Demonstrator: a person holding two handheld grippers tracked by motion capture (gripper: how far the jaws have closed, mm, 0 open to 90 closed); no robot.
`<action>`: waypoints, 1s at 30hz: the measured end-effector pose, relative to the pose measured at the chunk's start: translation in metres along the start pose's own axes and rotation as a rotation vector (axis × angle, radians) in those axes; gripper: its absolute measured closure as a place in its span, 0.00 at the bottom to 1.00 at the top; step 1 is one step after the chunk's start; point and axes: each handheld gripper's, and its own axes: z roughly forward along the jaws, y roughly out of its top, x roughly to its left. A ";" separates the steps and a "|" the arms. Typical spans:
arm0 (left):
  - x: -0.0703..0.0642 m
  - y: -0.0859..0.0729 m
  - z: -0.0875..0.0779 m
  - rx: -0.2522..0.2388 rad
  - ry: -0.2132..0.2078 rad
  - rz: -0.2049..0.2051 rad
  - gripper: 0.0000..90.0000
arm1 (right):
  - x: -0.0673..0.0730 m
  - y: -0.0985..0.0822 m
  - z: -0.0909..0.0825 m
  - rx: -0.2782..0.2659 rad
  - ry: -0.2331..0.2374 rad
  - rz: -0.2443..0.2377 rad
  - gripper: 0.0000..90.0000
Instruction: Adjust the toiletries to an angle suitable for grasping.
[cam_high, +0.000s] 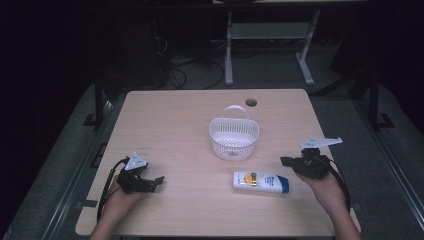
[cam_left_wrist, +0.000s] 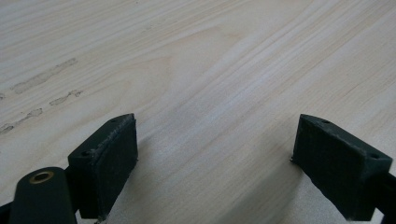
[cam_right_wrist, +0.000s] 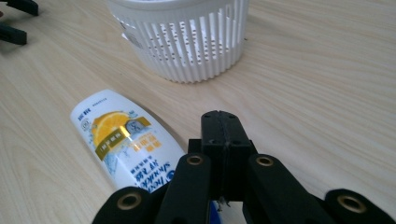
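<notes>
white basket (cam_high: 234, 139) mid-table, looks empty; lotion bottle (cam_high: 260, 182) lying flat just in front; right gripper (cam_high: 286, 161) pressed together beside bottle; left gripper (cam_high: 159, 180) spread, nothing between.

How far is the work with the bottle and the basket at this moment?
Nothing looks done: the bottle lies flat on the table, outside the white basket. The right claw is shut and empty beside the bottle; the left claw is open over bare wood. Grasping the bottle probably remains.

room: dark | floor (cam_high: 270, 70): grey | counter (cam_high: 170, 115): light wood | white-legged desk (cam_high: 270, 30) behind | cables (cam_high: 190, 70) on floor
</notes>
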 end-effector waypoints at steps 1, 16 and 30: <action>0.000 0.000 0.000 0.000 0.000 0.000 0.15 | 0.003 0.003 0.002 0.002 0.012 0.000 0.99; 0.000 0.000 0.000 0.000 0.000 0.001 0.15 | 0.025 0.021 0.033 0.029 0.093 -0.023 0.99; 0.000 0.000 0.000 0.000 0.000 0.001 0.15 | 0.046 0.033 0.064 0.065 0.147 -0.071 1.00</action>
